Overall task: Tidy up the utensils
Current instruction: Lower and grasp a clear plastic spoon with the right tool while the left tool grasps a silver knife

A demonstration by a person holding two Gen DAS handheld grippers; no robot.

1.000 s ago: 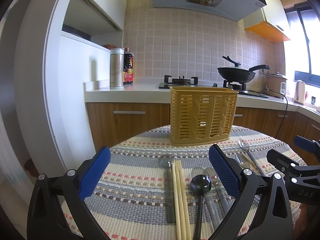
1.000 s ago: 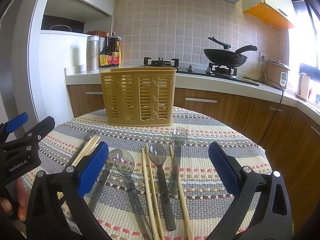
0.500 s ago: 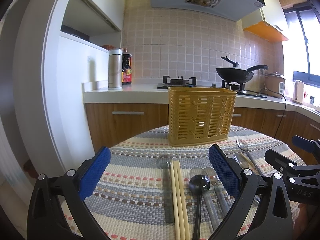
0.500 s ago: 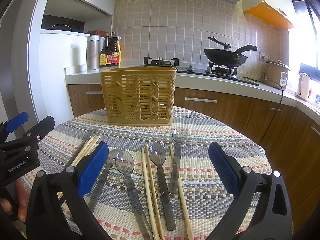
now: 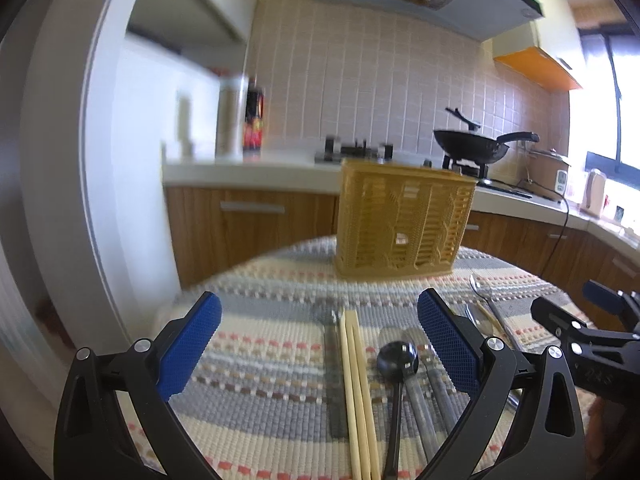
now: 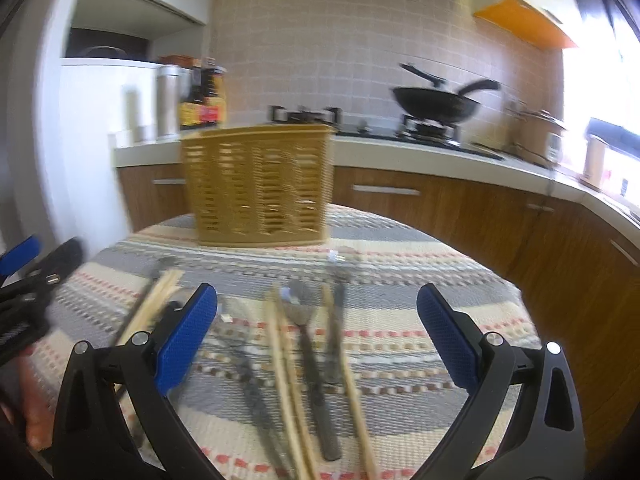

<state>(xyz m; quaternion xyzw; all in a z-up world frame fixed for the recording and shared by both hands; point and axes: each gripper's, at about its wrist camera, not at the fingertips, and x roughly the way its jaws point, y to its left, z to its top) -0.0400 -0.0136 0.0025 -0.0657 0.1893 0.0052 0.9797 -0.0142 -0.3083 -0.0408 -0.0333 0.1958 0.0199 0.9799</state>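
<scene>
Both grippers, left (image 5: 318, 338) and right (image 6: 318, 334), gape empty; wooden chopsticks (image 5: 358, 392), black spoon (image 5: 396, 372) lie before slatted yellow basket (image 5: 404, 226).

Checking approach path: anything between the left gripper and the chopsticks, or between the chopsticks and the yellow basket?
Nothing visible. The left gripper is open, with the chopsticks lying on the striped mat directly below the gap. Only bare mat separates their tips from the yellow basket. A black spoon lies alongside, to their right.

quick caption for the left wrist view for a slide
Open left gripper above chopsticks and a black spoon on the striped mat, yellow basket behind.
</scene>
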